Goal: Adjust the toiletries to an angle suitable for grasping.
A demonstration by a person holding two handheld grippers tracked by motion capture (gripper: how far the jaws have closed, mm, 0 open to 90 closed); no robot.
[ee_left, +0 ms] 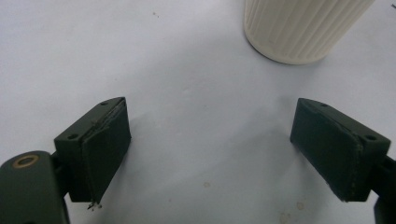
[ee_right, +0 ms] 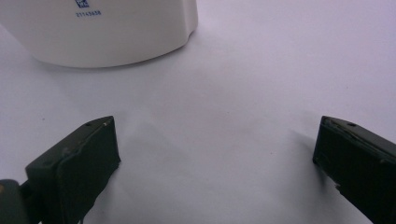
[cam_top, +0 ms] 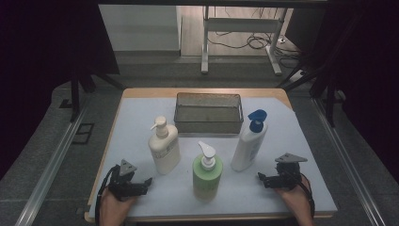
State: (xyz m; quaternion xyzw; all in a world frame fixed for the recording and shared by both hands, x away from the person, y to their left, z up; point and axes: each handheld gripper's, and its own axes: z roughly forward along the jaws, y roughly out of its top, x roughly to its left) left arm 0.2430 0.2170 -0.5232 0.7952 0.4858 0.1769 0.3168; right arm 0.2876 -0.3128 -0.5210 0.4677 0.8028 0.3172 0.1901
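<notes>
High view showed cream pump bottle (cam_top: 164,147), green pump bottle (cam_top: 207,174) and blue-capped bottle (cam_top: 249,143) upright before a mesh basket (cam_top: 208,113), left gripper view (ee_left: 210,149) had jaws spread wide, empty, right gripper view (ee_right: 215,163) likewise

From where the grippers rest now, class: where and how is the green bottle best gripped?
Probably the green bottle by its body, below the pump, from the near side with jaws level. It stands upright between both open grippers, left gripper and right gripper; the pump head looks too narrow and loose to hold.
</notes>
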